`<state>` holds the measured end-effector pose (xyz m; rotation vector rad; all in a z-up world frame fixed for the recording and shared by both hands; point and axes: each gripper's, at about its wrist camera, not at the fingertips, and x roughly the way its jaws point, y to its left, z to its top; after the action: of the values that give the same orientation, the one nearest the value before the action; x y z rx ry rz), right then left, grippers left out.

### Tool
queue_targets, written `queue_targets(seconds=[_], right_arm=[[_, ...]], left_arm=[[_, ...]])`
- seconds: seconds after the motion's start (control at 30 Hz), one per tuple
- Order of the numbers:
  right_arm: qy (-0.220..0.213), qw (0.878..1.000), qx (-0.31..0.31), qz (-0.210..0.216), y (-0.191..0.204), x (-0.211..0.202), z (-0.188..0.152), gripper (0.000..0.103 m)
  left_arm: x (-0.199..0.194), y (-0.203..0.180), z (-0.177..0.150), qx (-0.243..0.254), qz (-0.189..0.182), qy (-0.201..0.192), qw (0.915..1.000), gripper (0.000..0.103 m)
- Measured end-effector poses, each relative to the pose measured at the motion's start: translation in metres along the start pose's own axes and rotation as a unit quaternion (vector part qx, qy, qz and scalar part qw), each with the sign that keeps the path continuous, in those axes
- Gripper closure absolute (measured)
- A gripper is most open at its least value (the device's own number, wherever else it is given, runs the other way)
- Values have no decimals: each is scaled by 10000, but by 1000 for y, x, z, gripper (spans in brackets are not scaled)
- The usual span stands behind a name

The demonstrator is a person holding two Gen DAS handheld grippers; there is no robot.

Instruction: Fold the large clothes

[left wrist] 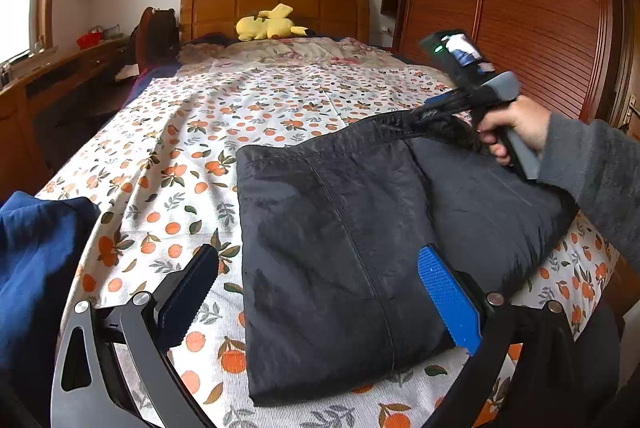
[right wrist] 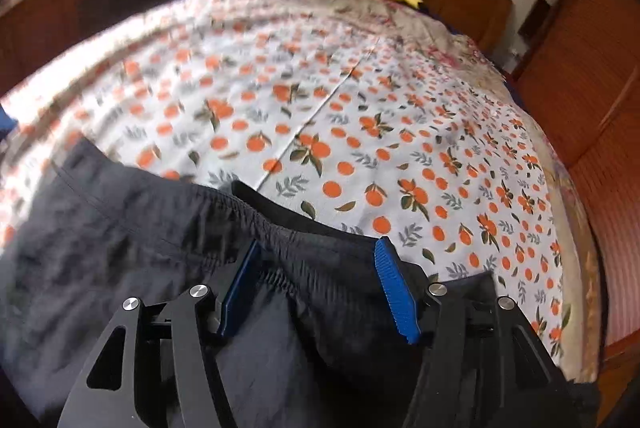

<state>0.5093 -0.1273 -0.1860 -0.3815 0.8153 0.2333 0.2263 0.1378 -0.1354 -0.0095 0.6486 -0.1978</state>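
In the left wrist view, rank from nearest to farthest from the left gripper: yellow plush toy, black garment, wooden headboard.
1. black garment, folded, lying between the left gripper's open jaws.
2. yellow plush toy, at the bed's far end.
3. wooden headboard, just behind the toy.

A home bedroom — bed (left wrist: 280, 100), wooden headboard (left wrist: 276, 6), wardrobe (left wrist: 520, 8), yellow plush toy (left wrist: 268, 24).

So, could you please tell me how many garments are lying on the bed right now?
2: a folded black garment near the foot of the bed, and a blue garment at its left edge. Others may lie out of view.
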Motion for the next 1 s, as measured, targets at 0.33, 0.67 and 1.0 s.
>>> queue_targets(seconds=[0.33,0.67,1.0], right_arm=[[-391,9991,-36,130,-52,-88,-63,47],[-14,9977,670,49,-122,-92,-140,47],[505,9856,1537,483,-156,-71,-191,47]], left_arm=[[-12,-22,-5,-99,77,1,9999,3],[-9,-47,-12,-45,84,210,9997,3],[3,-73,-14,124,-26,377,9992,3]])
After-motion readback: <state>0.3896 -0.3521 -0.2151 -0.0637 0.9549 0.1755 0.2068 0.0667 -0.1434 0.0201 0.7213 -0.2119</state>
